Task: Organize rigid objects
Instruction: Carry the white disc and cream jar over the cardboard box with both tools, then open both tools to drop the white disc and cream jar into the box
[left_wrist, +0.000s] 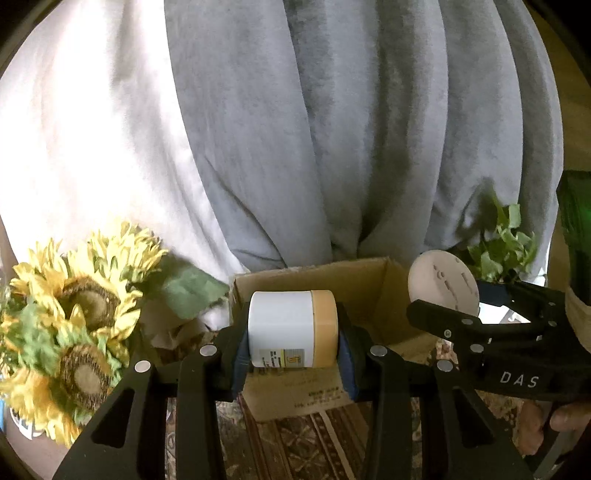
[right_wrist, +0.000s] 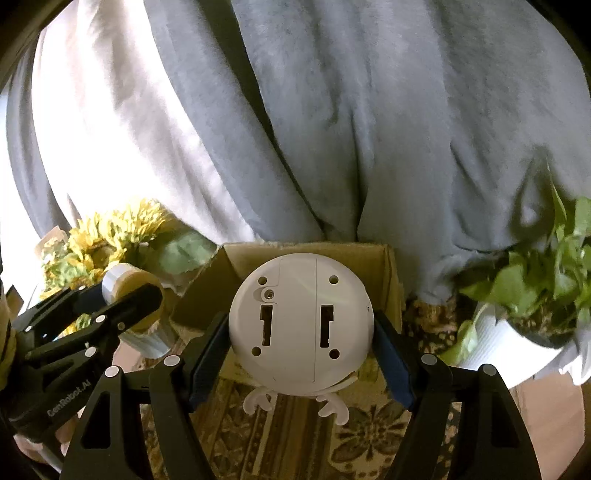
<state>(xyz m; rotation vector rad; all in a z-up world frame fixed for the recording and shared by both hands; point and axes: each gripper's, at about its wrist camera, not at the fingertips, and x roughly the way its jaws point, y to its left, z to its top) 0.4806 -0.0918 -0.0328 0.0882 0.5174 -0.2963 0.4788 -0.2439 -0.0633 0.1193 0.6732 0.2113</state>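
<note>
My left gripper (left_wrist: 293, 350) is shut on a white jar with a tan lid (left_wrist: 293, 328), held sideways just in front of an open cardboard box (left_wrist: 373, 288). My right gripper (right_wrist: 300, 354) is shut on a round white device with small antler-shaped feet (right_wrist: 300, 317), its back side with slots and screw holes facing me, held in front of the same box (right_wrist: 384, 266). The right gripper with the white device (left_wrist: 441, 282) shows at the right of the left wrist view. The left gripper with the jar (right_wrist: 127, 284) shows at the left of the right wrist view.
A person in grey trousers (left_wrist: 332, 129) and a white top stands right behind the box. Artificial sunflowers (left_wrist: 74, 317) are to the left. A green potted plant (right_wrist: 535, 288) in a white pot is to the right. A patterned rug (right_wrist: 295, 435) lies below.
</note>
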